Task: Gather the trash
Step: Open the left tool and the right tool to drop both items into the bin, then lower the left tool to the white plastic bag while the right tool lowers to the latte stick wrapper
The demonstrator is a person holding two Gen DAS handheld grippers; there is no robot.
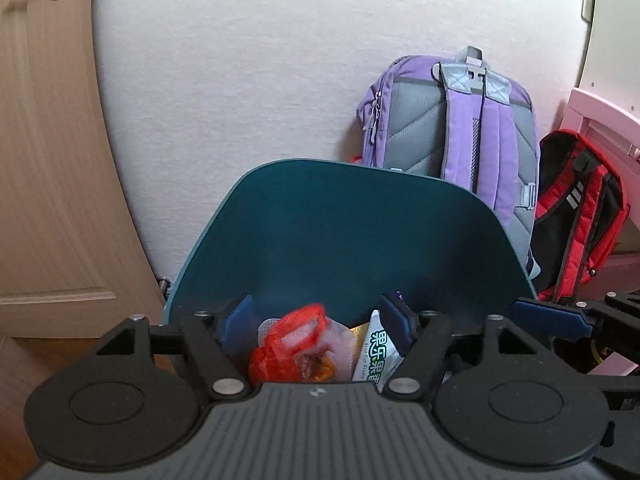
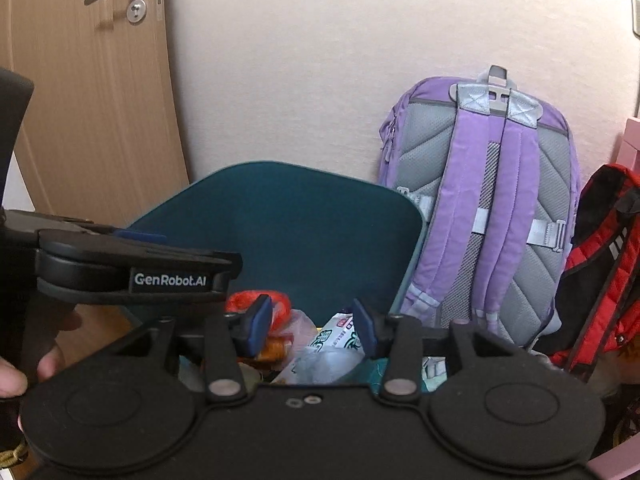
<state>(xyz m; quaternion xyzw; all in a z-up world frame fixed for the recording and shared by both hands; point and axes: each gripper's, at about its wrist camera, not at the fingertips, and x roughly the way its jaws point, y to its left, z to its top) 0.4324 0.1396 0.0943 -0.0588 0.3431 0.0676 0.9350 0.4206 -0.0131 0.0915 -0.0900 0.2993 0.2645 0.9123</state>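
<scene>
A dark teal trash bin (image 1: 344,236) with its lid raised stands against the wall; it also shows in the right wrist view (image 2: 320,236). Inside lie a red plastic bag (image 1: 288,344), a white snack wrapper with green print (image 1: 378,354) and other scraps. My left gripper (image 1: 316,320) is open and empty just above the bin's contents. My right gripper (image 2: 312,322) is open and empty over the same bin, above the red bag (image 2: 280,306) and the white wrapper (image 2: 340,338). The left gripper's body (image 2: 140,268) shows at the left of the right wrist view.
A purple and grey backpack (image 1: 452,136) leans on the wall right of the bin, with a red and black backpack (image 1: 576,216) beside it. A wooden door (image 1: 44,160) stands at the left. Pink furniture (image 1: 600,120) is at the far right.
</scene>
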